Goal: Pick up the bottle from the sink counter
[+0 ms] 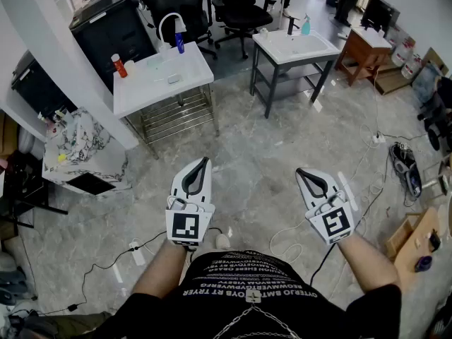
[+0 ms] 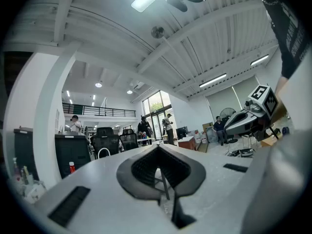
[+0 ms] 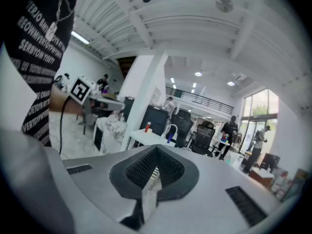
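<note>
While both grippers sit low and close to the person's body, the bottles lie well ahead of them, far across the floor. The nearer sink counter (image 1: pixel 152 83) stands far and to the left, a white top with a curved tap (image 1: pixel 161 28). A red bottle (image 1: pixel 120 66) stands upright near its left edge, and a small blue bottle (image 1: pixel 180 44) stands upright just beside the tap at the far edge. A second sink counter (image 1: pixel 265 44) stands farther off to the right, with a teal bottle (image 1: pixel 305 25) upright at its back. Which bottle the task means I cannot tell. All three have their long axis vertical, so a level approach from the side, with one jaw on each flank of the bottle, looks the fitting one.

The left gripper (image 1: pixel 203 161) is the nearer one to the left counter; it is held about level and points roughly toward that counter. The right gripper (image 1: pixel 300 170) dips slightly and aims more toward the right counter. Both have their jaws pressed together tip to tip, with nothing between them – they would have to spread before any grasp. By my reading the task is at its very start, and the person must first walk forward to bring either counter within reach.
</note>
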Demonstrator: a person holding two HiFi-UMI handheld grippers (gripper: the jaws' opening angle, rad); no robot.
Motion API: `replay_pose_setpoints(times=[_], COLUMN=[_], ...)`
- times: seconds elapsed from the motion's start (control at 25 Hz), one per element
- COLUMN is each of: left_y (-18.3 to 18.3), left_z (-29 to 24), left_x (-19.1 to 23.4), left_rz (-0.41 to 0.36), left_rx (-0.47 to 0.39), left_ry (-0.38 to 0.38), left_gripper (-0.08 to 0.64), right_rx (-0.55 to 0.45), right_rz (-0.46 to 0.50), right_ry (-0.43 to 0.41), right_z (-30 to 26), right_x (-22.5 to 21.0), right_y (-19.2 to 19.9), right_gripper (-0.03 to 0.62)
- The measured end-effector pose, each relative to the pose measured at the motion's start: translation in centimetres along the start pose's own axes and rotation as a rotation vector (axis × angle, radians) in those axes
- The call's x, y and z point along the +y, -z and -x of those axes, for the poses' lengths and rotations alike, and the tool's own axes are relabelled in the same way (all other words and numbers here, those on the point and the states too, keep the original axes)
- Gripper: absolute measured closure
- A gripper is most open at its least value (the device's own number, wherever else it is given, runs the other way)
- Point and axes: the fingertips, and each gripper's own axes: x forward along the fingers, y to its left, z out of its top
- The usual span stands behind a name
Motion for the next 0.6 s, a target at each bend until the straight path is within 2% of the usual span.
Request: replay_pose_setpoints(times=[0.16,0.24,0.36,0.44,0.6], left_y=[0.5,0.6,0.3,0.5,1.5], left_z=[-1.3,-1.9,-2.9,-3.5,-4.4], left_x=[2.6,3.4,4.7,5.4,6.3], left_rz=[-0.002,-0.018,-0.064,-0.068,0.005], left_rx=[0.004,-0.003,-0.041,-0.053,-0.024], left_ry=[0.014,0.037,0.059,0.075,0.094], left_gripper=[0.558,0.558,0.558,0.558,0.558], right_rx=[-0.106,-0.119,-0.117,-0.111,-0.089], right_rz=[-0.182,-0.243,-0.301,-0.286,-0.263], right_ry=[0.217,0.275,0.296,0.301,0.304], right_z=[-1.9,-2.9,-4.5,-5.5,-6.2], right_x=[-2.9,-3.2,-2.5,-1.7,-0.9], right_y=[-1.6,-1.4,-1.1,-1.2,-1.3], right_gripper=[0.598,0.598,0.597,0.597,0.597])
